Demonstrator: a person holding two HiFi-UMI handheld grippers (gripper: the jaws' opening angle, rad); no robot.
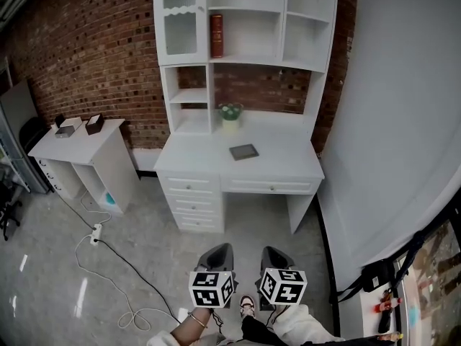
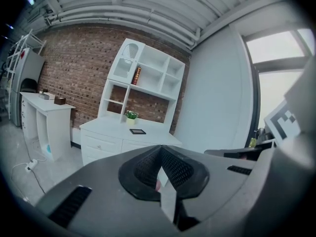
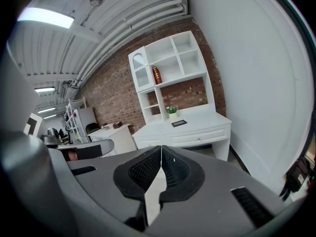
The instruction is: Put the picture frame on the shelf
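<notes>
Both grippers sit low in my view, above the floor: the left gripper [image 1: 217, 255] and right gripper [image 1: 276, 259], each with jaws pressed together on nothing. Well ahead, the picture frame [image 1: 243, 151] lies flat near the middle of the white desk [image 1: 194, 158] top. A potted plant [image 1: 230, 112] stands behind the frame, and the shelf unit [image 1: 248, 62] rises from the back edge.

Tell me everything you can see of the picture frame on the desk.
The picture frame is a small rectangle with a dark border and a grey middle. It lies flat on the white desk, slightly askew, in front of the potted plant and apart from it. Only the desk touches it.
</notes>
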